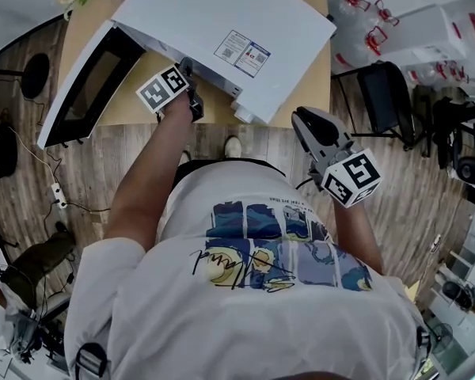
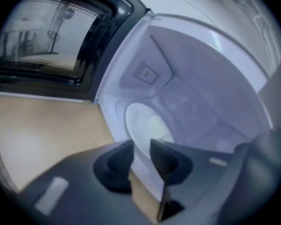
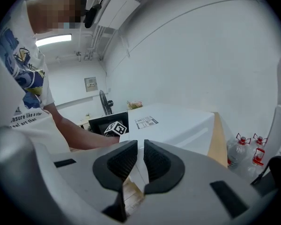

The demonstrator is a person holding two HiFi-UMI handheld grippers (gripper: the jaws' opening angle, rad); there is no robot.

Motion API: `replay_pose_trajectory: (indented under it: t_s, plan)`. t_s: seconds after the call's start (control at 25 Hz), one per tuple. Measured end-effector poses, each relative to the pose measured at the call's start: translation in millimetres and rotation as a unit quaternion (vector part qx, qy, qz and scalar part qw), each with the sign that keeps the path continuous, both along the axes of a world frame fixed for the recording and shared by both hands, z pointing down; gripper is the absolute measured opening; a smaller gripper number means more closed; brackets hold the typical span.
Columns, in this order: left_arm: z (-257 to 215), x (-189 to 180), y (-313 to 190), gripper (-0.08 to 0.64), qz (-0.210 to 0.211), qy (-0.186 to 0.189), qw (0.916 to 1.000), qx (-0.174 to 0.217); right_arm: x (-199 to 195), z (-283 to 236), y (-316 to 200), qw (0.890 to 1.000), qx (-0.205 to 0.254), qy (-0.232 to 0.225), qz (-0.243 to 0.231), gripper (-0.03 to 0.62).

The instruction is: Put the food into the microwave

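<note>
A: Where's the pale food?
B: Seemingly placed, on the round white plate inside the white boxy microwave. The left gripper has jaws slightly apart, empty; the right gripper nearly together, empty.
A: Next, swing the black-framed door shut.

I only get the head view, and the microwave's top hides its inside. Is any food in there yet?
Observer: It looks so. The left gripper view shows a round white plate on the floor of the microwave, with something pale on it, too blurred to identify.
Operator: Is the left gripper holding anything?
Observer: No. The left gripper is at the opening with its jaws a little apart and nothing between them.
</note>
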State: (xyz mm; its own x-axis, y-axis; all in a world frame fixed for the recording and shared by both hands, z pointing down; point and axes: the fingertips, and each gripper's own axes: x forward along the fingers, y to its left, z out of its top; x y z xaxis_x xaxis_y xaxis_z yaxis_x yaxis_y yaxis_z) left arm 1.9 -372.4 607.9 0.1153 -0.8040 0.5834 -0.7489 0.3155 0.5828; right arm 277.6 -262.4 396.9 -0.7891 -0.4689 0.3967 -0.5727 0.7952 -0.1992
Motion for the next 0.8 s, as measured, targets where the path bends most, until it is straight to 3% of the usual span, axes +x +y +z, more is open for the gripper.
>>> replay_pose_trajectory:
  t_s: [0.12,0.2,0.48,0.8]
  plan:
    - [2,-5,0,0.153,0.011,-0.053,0.9984,-0.017,-5,-2,2,1.0,0.0,0.002,0.0,0.037]
    - [2,-9,1,0.163,0.015,-0.069,0.9973,-0.018,-7,-2,5,1.0,0.0,0.003,0.002,0.037]
    - [-2,-16,12,0.175,0.055,-0.076,0.9955,-0.008,-23,-5,14,1.0,0.004,0.009,0.003,0.035]
    - [-23,-25,36,0.175,0.138,-0.081,0.987,0.015,-62,-13,28,1.0,0.019,0.0,0.009,0.025]
